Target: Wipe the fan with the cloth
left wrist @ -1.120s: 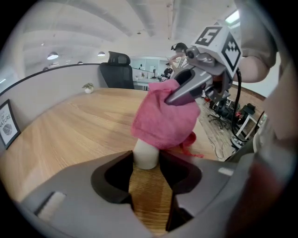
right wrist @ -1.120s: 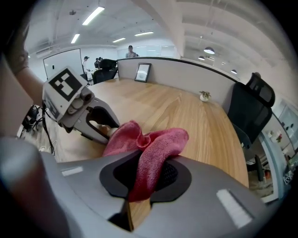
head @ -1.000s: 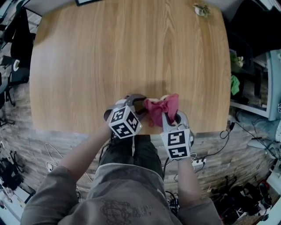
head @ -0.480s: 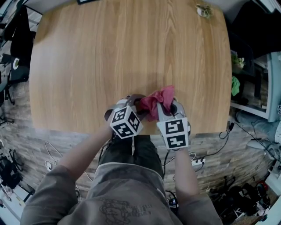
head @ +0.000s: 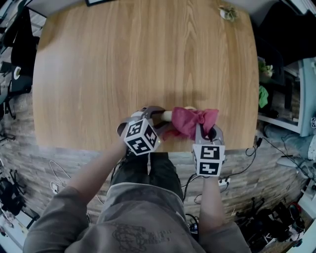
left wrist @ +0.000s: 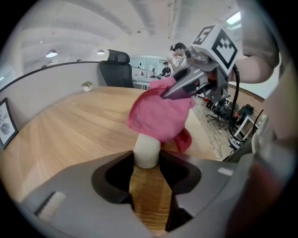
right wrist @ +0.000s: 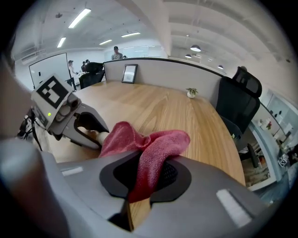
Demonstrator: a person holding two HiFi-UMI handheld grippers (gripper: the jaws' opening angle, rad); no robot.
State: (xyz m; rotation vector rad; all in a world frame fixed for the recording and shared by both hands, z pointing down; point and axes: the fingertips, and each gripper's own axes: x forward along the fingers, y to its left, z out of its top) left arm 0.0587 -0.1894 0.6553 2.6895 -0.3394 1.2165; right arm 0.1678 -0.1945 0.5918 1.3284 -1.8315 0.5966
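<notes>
Pinching the fan (left wrist: 147, 151) by its white handle, the left tool (head: 154, 114) is held over the near edge of the bench (head: 148, 59), and both of its jaws are pressed against the handle. The fan's upper part is covered by the cloth (head: 190, 121), a red one draped over it. A fold of the cloth is clamped between the closed jaws of the right tool (right wrist: 146, 181), and the rest is spread toward the fan. The right tool is held just beside the left tool. A small plant (head: 228, 11) is set at the bench's far corner, well apart.
</notes>
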